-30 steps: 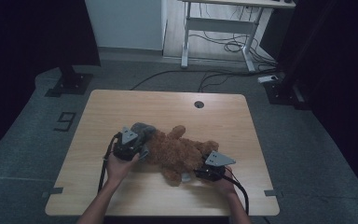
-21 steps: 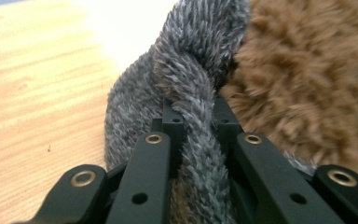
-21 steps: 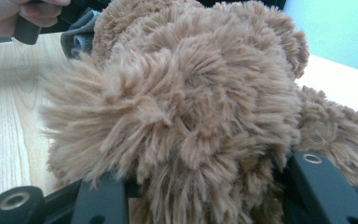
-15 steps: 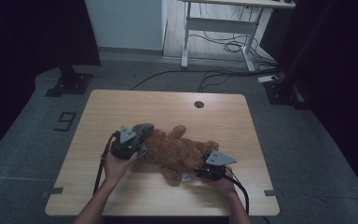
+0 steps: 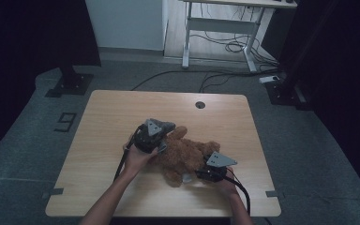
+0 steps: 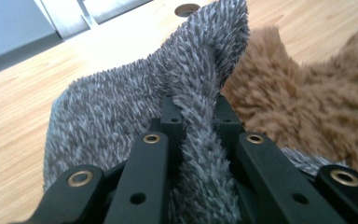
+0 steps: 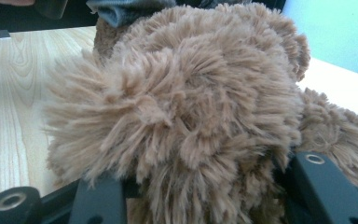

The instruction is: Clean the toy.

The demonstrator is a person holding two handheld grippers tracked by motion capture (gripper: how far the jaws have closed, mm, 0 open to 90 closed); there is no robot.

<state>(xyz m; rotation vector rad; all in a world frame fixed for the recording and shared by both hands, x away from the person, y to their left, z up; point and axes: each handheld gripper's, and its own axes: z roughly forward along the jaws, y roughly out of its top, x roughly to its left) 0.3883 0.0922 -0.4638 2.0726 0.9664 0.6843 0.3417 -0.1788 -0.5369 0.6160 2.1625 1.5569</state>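
Note:
A brown teddy bear [image 5: 187,154] lies on its side in the middle of the wooden table [image 5: 117,112]. My left gripper [image 5: 152,137] is at the bear's left end, shut on a fold of grey fuzzy cloth [image 5: 165,126]. In the left gripper view the cloth [image 6: 112,107] runs up between the black jaws of the left gripper [image 6: 198,105], with the bear [image 6: 307,93] just behind. My right gripper [image 5: 198,175] is at the bear's lower right end. Its jaws have just been opening a little, and the bear's fur [image 7: 191,93] still bulges between them in the right gripper [image 7: 200,186].
A round cable hole [image 5: 200,104] sits near the table's far edge. Behind the table stand a white desk frame [image 5: 215,23] with floor cables [image 5: 225,47] and a black stand base [image 5: 70,84] at the left. Bare wood lies along the table's left and far sides.
My left gripper has moved right and slightly away from me with the grey cloth, closer over the bear's end. The right gripper has stayed in place.

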